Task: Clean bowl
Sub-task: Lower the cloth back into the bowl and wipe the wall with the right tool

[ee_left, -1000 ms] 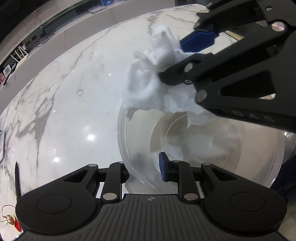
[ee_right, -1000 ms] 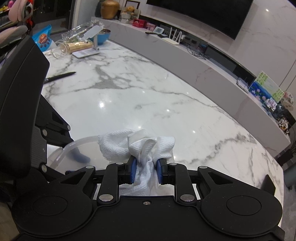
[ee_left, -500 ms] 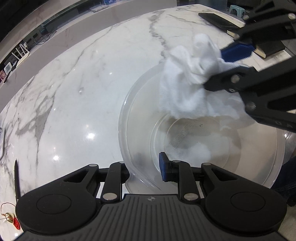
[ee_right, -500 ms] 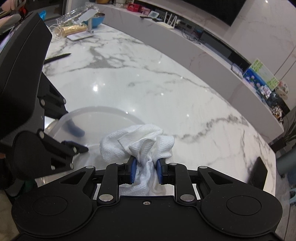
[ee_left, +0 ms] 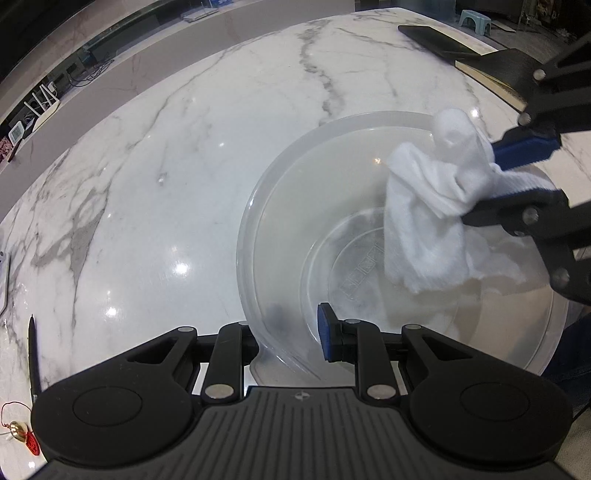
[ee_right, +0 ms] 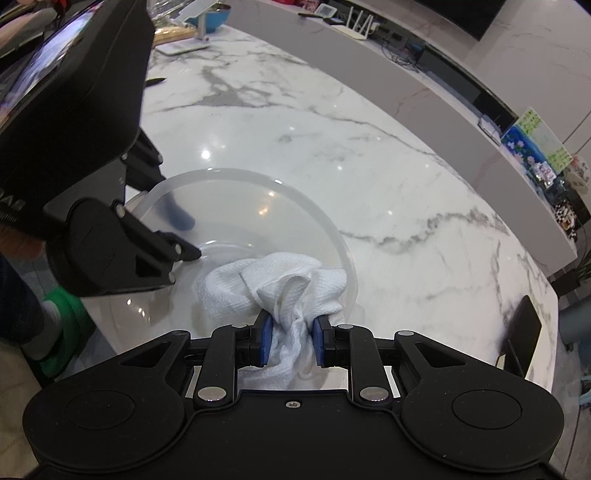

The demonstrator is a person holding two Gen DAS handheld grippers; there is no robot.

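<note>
A clear plastic bowl (ee_left: 295, 206) stands on the white marble counter (ee_left: 166, 166). My left gripper (ee_left: 291, 332) is shut on the bowl's near rim, one pad inside and one outside. My right gripper (ee_right: 290, 339) is shut on a crumpled white cloth (ee_right: 280, 288). The cloth (ee_left: 428, 218) hangs inside the bowl (ee_right: 295, 206) at its right side, close above the bowl's floor. The right gripper (ee_left: 513, 173) enters the left wrist view from the right, and the left gripper (ee_right: 186, 236) shows at the left of the right wrist view.
A black pen (ee_left: 33, 354) and a red and gold charm (ee_left: 22, 435) lie at the counter's left edge. A dark phone (ee_left: 439, 40) and a book lie at the far right. A phone stand and blue bowl (ee_right: 210, 18) stand far back. A black phone (ee_right: 521, 332) lies at the right edge.
My right gripper has carried the cloth from above the bowl's far rim down and to the right, into the bowl. The left gripper has kept its hold on the rim.
</note>
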